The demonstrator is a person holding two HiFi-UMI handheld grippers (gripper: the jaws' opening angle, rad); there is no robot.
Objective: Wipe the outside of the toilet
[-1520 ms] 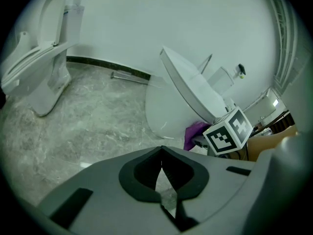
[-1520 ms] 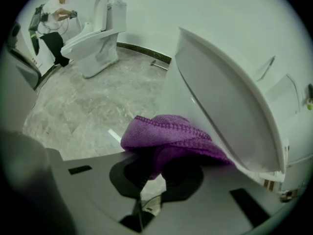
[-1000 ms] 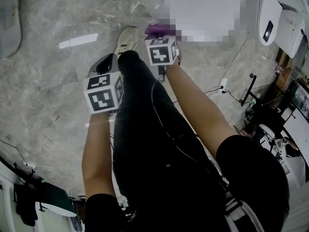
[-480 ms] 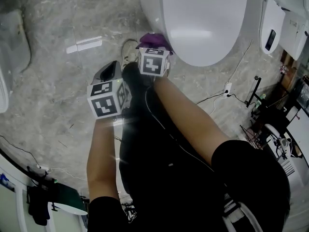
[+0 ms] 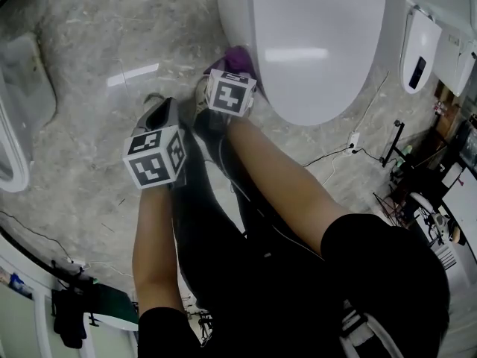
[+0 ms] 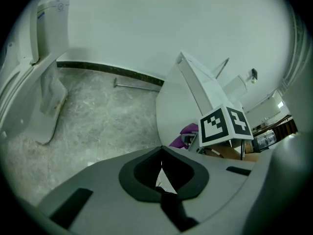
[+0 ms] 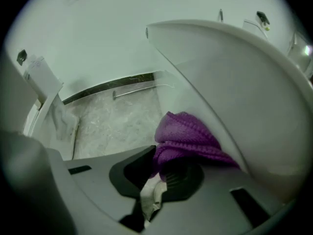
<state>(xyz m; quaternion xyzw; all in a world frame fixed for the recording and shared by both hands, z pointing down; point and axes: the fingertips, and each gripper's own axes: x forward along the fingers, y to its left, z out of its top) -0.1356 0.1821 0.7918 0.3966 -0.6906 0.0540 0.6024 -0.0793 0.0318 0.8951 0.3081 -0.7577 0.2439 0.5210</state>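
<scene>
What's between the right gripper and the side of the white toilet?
A purple knitted cloth, clamped in the right gripper, lies against the outer wall of the white toilet; the right gripper view shows it.

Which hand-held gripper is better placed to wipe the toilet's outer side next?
Right: the right hand-held gripper holds the purple cloth beside the toilet; the left hand-held gripper is shut and empty.

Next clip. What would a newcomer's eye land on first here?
The purple cloth stands out most, clamped in the right gripper and held against the outer side of the big white toilet. The left gripper hangs shut and empty over the grey marbled floor, to the toilet's left in the head view.
</scene>
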